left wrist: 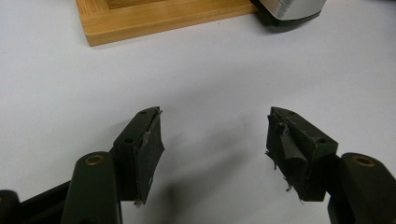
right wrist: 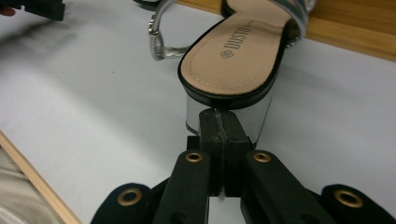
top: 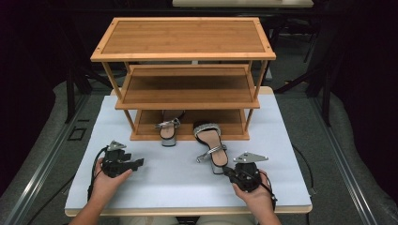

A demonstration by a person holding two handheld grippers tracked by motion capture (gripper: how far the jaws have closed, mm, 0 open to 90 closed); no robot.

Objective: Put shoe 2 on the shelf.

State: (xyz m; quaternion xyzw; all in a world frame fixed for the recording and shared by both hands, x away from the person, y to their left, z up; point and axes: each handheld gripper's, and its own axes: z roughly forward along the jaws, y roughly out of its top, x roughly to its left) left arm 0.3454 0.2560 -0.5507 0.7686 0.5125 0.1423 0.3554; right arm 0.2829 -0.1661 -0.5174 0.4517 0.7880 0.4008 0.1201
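Note:
A silver-strapped sandal (top: 210, 140) lies with its toe on the wooden shoe rack's (top: 187, 89) bottom shelf and its block heel on the white table (top: 178, 183). In the right gripper view its tan insole (right wrist: 236, 51) and mirrored heel (right wrist: 261, 112) stand right before my right gripper (right wrist: 219, 122), whose jaws are pressed together with nothing between them. That right gripper (top: 227, 170) sits just behind the heel. A second sandal (top: 168, 130) rests on the bottom shelf, heel outward. My left gripper (top: 139, 163) lies open on the table at the left, its fingers (left wrist: 144, 140) wide apart over bare table.
The rack has three tiers; the top (top: 183, 37) and middle shelves carry nothing. The left gripper view looks at the rack's bottom corner (left wrist: 154, 18) and the second sandal's heel (left wrist: 289, 11). The table's front edge (top: 187, 211) is close to both hands.

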